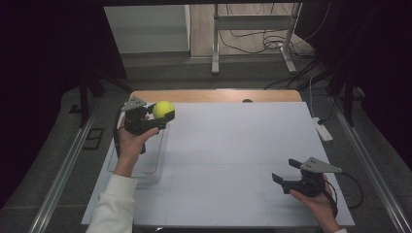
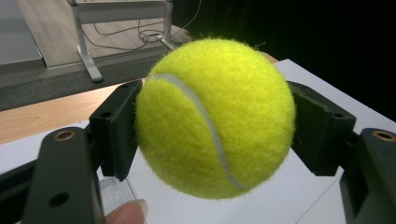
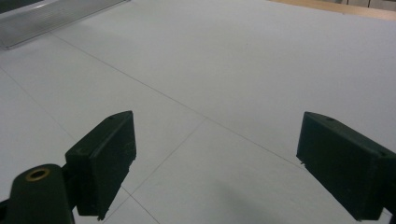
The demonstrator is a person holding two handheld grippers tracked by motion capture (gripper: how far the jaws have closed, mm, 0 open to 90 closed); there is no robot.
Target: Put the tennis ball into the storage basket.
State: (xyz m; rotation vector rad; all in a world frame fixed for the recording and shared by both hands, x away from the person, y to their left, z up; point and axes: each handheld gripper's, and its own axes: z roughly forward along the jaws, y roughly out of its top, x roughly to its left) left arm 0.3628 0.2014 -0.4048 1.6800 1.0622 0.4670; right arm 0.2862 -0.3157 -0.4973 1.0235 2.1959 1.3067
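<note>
left claw (image 1: 163, 116): tennis ball (image 1: 163, 109) is pinched across its middle and held lifted off the surface (image 1: 233, 160), for carrying.
right claw (image 1: 285, 171): kept spread and empty, low over the surface.

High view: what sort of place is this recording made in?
Probably a lab or test room set up for recording. A table under a plain white sheet stands among dark curtains, with loose cables on the floor behind and metal frame legs beyond.

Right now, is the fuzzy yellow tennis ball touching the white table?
Apart. The left gripper view shows the fuzzy yellow tennis ball clamped in the left hand-held gripper, white table visible beneath.
</note>
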